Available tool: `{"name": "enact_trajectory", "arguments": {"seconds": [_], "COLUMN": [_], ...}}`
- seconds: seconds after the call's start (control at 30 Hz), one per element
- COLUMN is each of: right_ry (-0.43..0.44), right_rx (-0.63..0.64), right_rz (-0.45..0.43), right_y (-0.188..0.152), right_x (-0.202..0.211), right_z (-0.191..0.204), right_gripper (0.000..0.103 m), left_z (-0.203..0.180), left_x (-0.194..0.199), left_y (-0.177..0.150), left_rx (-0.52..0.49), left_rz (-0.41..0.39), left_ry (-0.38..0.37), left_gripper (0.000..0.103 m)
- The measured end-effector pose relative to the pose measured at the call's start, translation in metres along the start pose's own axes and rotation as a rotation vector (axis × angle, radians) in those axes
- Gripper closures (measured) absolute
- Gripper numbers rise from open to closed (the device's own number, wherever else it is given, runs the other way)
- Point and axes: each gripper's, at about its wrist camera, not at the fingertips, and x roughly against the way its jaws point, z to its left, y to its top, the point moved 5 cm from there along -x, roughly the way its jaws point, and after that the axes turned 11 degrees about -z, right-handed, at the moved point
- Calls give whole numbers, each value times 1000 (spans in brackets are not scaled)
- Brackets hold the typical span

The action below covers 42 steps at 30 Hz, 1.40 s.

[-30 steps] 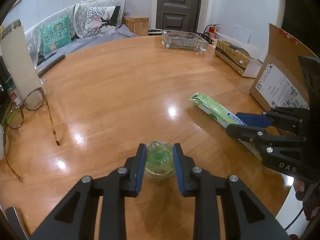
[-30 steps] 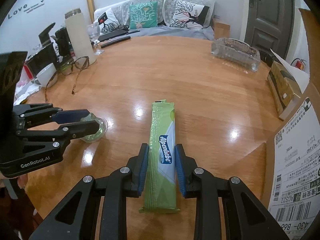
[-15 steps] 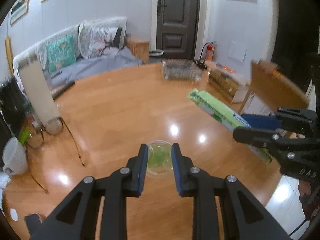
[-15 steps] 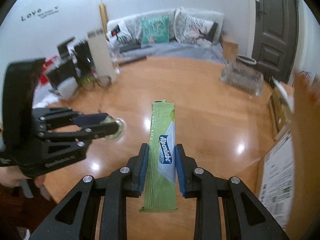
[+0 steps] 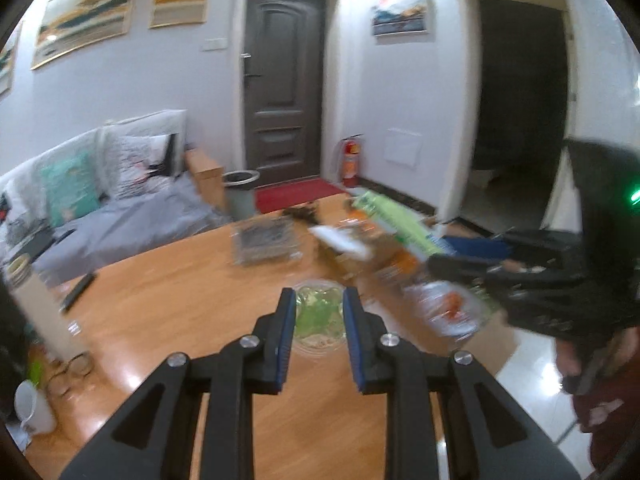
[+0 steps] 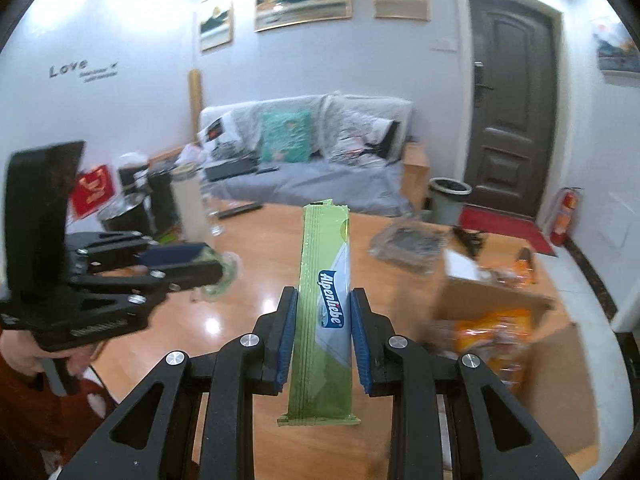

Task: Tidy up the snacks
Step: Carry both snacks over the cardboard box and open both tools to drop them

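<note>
Two claws are hanging above the glossy wooden bench [image 6: 256,280]. The left claw [image 5: 319,312] is pinching a small clear plastic cup of green jelly [image 5: 320,322] between its blue pads. The right claw [image 6: 322,312] is gripping a long green Alpenliebe candy pack [image 6: 325,280] mid-length, beside an open cardboard box [image 6: 492,300] holding blurred orange packets.

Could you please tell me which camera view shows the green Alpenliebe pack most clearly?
The right wrist view: the pack stands sharp and central in the right claw, its label readable. The left wrist view shows only its blurred far end sticking out sideways, with no label legible.
</note>
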Motion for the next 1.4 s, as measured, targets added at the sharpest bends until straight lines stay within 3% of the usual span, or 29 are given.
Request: {"name": "enact_trajectory", "arguments": {"seconds": [0.17, 0.3, 0.47, 0.67, 0.83, 0.93, 1.1, 1.17, 1.2, 1.4], "right_ry": [-108, -179, -218, -226, -260, -258, -260, -258, -257, -251], "right_rx": [-37, -66, -89, -73, -53, -62, -61, -69, -73, -100], "right_rz": [22, 73, 117, 137, 151, 152, 157, 153, 151, 130], "right_y": [-12, -37, -64, -71, -75, -74, -74, -73, -73, -68], "right_x": [19, 21, 13, 13, 9, 10, 13, 15, 17, 27], "right_z": [-63, -110, -139, -143, -139, -141, -142, -143, -144, -147], "right_gripper": [81, 81, 81, 79, 75, 66, 63, 63, 63, 57], "left_z": [-44, -71, -104, -129, -132, -126, -112, -107, -105, -96], "left_x": [-33, -64, -96, -141, -155, -157, -157, -154, -152, -137], "left_y": [10, -2, -8, -23, -35, -37, -38, -36, -35, -26], "left_rx": [23, 20, -23, -70, -95, -80, -63, -45, -30, 3], "left_rz": [34, 95, 158, 252, 290, 290, 271, 256, 249, 204], "left_ry": [-115, -160, -201, -177, -143, -138, -129, -124, -130, -133], "left_gripper": [82, 82, 82, 82, 80, 73, 55, 39, 36, 27]}}
